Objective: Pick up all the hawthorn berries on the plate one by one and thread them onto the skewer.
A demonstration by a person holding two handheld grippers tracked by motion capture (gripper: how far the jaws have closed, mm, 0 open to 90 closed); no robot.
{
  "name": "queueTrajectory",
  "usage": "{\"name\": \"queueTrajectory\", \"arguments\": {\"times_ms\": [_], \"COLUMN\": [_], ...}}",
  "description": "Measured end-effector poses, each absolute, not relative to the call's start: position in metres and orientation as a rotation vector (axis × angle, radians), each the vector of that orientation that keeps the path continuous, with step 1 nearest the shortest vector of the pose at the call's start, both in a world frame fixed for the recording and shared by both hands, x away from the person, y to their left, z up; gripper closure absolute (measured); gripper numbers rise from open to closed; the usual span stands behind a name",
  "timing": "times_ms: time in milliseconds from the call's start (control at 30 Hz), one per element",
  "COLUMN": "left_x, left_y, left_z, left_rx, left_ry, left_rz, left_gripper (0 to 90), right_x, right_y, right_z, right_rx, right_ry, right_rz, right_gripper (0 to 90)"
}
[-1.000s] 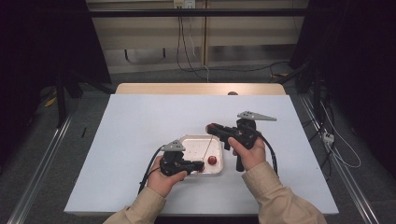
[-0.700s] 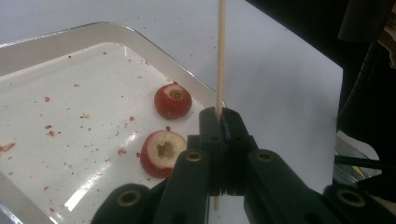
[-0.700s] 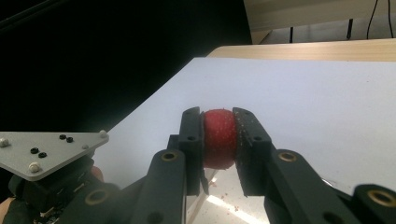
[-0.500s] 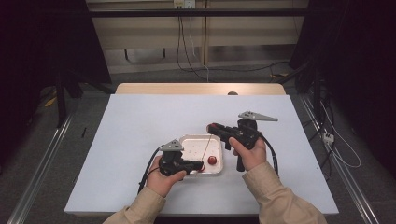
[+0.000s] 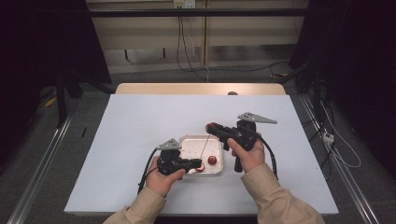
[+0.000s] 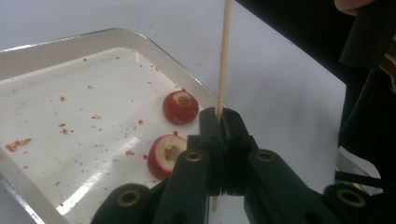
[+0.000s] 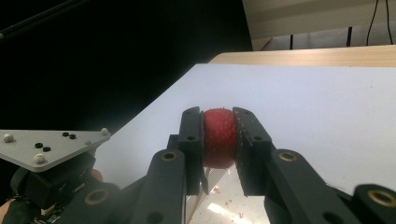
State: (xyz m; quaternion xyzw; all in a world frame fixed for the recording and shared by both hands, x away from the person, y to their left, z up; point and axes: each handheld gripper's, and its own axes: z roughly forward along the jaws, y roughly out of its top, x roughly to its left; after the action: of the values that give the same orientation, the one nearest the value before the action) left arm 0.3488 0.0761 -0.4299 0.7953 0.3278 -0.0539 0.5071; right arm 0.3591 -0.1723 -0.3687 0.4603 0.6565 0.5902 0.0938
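Left to right across the pale counter (image 5: 140,140), seen from the high view. Left gripper (image 5: 194,164) held low in the left hand (image 5: 161,179), at the near left edge of the white tray (image 5: 187,142), grey three-cornered plate on top, cable trailing back toward the sleeve. Jaws clenched on a thin wooden skewer (image 6: 223,60); in the left gripper view, stick pinched between the two black pads, rising steeply out of the top of the picture and poking out a little below the jaws. In the high view, same skewer (image 5: 203,148) slanting up and rightward over the tray toward the other gripper.

Tray lying near the middle of the counter's near half, between the two hands, its floor speckled with red crumbs. Two red hawthorn-like fruits in it, cored ends up: one (image 6: 180,107) just beside the skewer near the tray's rim, the other (image 6: 163,156) closer to the jaws and partly hidden by them.

Right gripper (image 5: 212,127) raised above the tray's far right corner, held in the right hand (image 5: 247,156), pointing left. Jaws grasping a third red fruit (image 7: 218,137), pads pressed on both its sides, as the right gripper view shows; whether the skewer tip touches this fruit, impossible to tell.
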Motion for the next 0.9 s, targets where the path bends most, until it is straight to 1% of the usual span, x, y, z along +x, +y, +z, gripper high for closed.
{"name": "queueTrajectory", "arguments": {"times_ms": [267, 400, 667, 733, 833, 900], "left_x": [0.3508, 0.3507, 0.3504, 0.3492, 0.3474, 0.3471], "left_y": [0.081, 0.0803, 0.08, 0.079, 0.0765, 0.0754], "left_z": [-0.4288, -0.4289, -0.4273, -0.4265, -0.4257, -0.4257], "left_rx": [1.873, 1.888, 1.94, 1.95, 1.955, 1.962], "left_ry": [0.818, 0.807, 0.785, 0.779, 0.77, 0.757], "left_rz": [-0.119, -0.127, -0.102, -0.091, -0.091, -0.094], "left_gripper": [89.3, 89.4, 89.4, 89.5, 89.5, 89.5], "right_x": [0.3578, 0.3572, 0.3594, 0.3602, 0.3594, 0.3585], "right_y": [-0.1733, -0.1698, -0.1677, -0.1686, -0.1676, -0.1664], "right_z": [-0.3739, -0.3765, -0.3767, -0.377, -0.3764, -0.376], "right_rx": [1.396, 1.398, 1.405, 1.411, 1.41, 1.406], "right_ry": [1.942, 1.954, 1.985, 1.993, 1.99, 1.993], "right_rz": [1.775, 1.773, 1.785, 1.799, 1.808, 1.792], "right_gripper": [74.0, 74.1, 74.0, 72.1, 66.0, 68.9]}}
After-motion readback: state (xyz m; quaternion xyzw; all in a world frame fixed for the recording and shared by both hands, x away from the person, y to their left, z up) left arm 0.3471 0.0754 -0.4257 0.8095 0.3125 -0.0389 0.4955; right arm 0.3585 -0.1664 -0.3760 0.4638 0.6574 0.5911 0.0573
